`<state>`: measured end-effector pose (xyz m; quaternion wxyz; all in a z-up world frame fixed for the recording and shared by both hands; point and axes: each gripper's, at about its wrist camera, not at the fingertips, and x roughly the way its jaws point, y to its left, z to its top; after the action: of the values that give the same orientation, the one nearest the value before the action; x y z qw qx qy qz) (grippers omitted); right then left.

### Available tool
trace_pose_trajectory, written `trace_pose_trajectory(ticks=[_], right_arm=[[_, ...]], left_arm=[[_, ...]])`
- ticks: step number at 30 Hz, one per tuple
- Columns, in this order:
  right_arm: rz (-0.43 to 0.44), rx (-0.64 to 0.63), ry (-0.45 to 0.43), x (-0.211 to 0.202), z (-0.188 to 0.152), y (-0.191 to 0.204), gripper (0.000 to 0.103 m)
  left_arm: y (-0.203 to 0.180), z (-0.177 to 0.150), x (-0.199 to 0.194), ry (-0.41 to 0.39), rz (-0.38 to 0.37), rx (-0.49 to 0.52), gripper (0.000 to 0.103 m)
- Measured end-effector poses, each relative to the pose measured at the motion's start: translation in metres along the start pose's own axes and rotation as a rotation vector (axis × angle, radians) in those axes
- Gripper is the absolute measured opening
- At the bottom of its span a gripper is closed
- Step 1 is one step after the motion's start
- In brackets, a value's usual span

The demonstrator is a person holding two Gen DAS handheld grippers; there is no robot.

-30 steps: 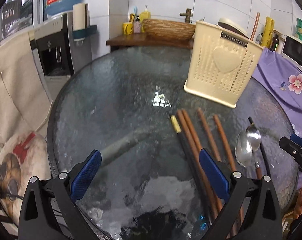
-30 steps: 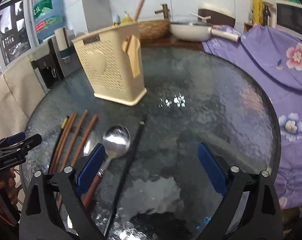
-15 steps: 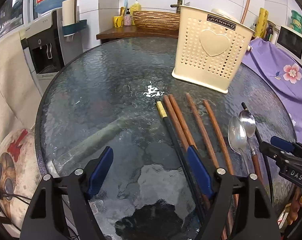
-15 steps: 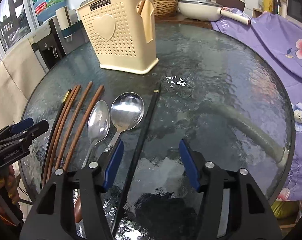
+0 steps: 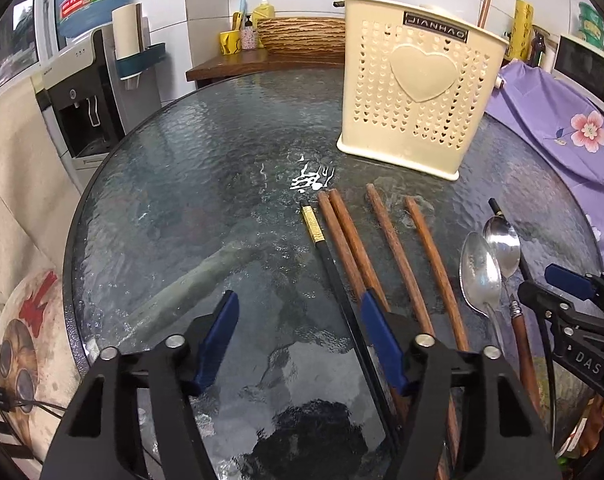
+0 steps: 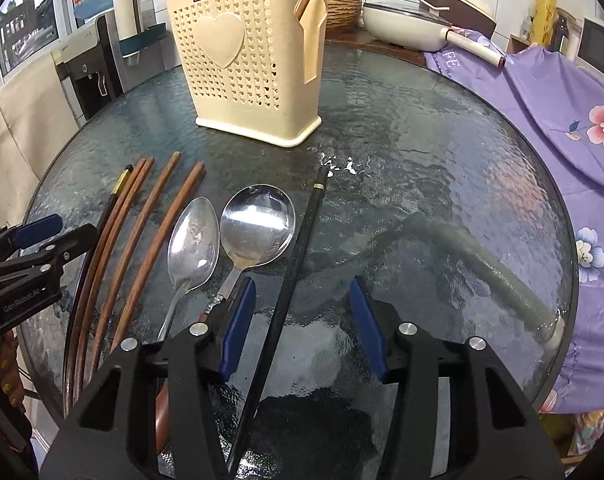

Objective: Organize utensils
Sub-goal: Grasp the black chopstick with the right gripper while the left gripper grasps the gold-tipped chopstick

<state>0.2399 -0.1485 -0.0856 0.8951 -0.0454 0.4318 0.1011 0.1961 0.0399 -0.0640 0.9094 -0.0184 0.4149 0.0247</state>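
Note:
On the round glass table (image 5: 182, 200) stands a cream perforated utensil holder (image 5: 417, 92) (image 6: 246, 68). In front of it lie a gold-tipped black chopstick (image 5: 321, 248), several brown chopsticks (image 5: 393, 248) (image 6: 142, 220), two steel spoons (image 5: 481, 276) (image 6: 258, 228) and a second black chopstick (image 6: 302, 240). My left gripper (image 5: 300, 340) (image 6: 76, 229) hangs low over the gold-tipped chopstick. Its jaws are closing, and the stick lies just inside the right pad, untouched. My right gripper (image 6: 302, 328) (image 5: 537, 282) straddles the second black chopstick, jaws closing, pads clear of it.
A purple flowered cloth (image 6: 561, 100) covers something at the table's right edge. A water dispenser (image 5: 90, 92) and a beige cushion stand to the left. Behind are a wooden counter with a woven basket (image 5: 302, 34) and a white pan (image 6: 405, 28).
Both grippers have come lower over the table and their jaws have narrowed. The right one has shifted so that the black chopstick now runs between its fingers.

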Motion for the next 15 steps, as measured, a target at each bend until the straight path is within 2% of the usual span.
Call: trace_pose_trajectory(ticks=[7, 11, 15], right_arm=[[0.000, -0.010, -0.001, 0.003, 0.004, -0.002, 0.047], [0.000, -0.008, 0.004, 0.007, 0.010, -0.005, 0.039], [0.002, -0.004, 0.021, 0.014, 0.022, -0.008, 0.032]], left_arm=[[0.001, -0.001, 0.005, 0.014, 0.015, 0.010, 0.057], [0.002, 0.004, 0.009, 0.020, 0.020, 0.013, 0.056], [0.002, 0.017, 0.018, 0.035, 0.018, 0.019, 0.051]])
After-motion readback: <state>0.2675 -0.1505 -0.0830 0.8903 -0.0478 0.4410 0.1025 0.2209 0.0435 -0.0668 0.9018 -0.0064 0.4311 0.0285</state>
